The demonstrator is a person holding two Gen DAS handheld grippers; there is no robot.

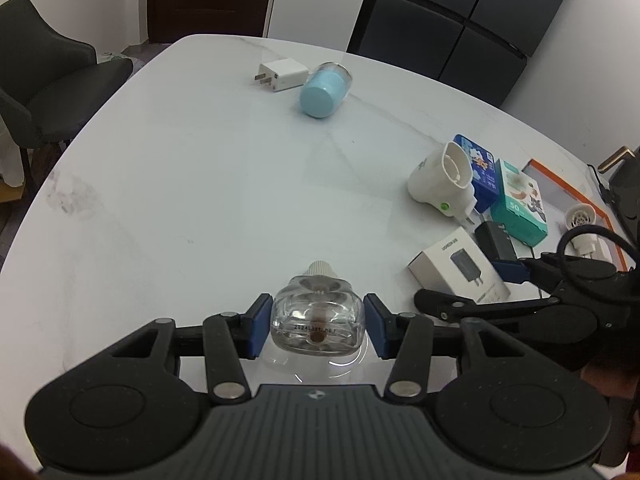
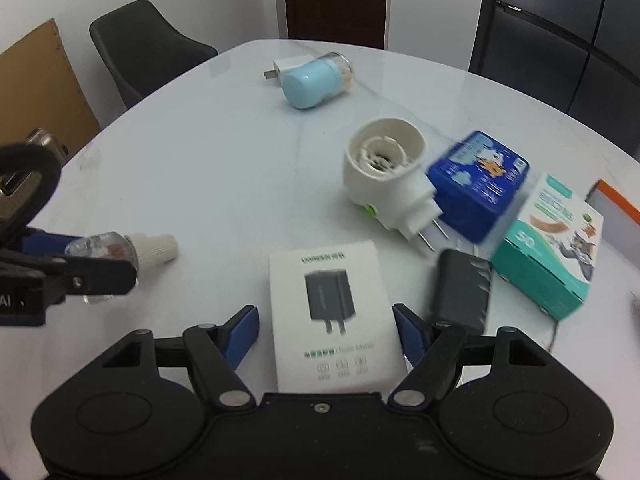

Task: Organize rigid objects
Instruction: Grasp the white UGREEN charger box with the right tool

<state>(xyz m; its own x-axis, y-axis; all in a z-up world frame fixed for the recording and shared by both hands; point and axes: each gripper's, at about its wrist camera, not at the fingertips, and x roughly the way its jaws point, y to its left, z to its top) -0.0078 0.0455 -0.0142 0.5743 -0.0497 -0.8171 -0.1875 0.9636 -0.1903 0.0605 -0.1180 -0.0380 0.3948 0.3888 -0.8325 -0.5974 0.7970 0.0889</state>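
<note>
My left gripper [image 1: 318, 330] is shut on a small clear glass bottle [image 1: 320, 304] with a white ribbed cap, held just above the white marble table [image 1: 200, 200]. The right wrist view shows the same bottle [image 2: 112, 246] at the far left, cap pointing right. My right gripper [image 2: 326, 332] stands open astride a white charger box [image 2: 332, 304] that lies flat on the table. Its left pad is clear of the box's edge, and the right pad sits at the other edge. Seen from the left wrist, this box [image 1: 452, 264] lies to the right.
A dark charger [image 2: 460, 292], a white plug-in device [image 2: 380, 176], a blue box [image 2: 480, 184] and a teal box [image 2: 552, 240] crowd the right side. A light blue canister [image 2: 312, 80] and a white adapter [image 1: 280, 74] lie at the far end. An orange-rimmed tray [image 1: 560, 184] is at the right edge.
</note>
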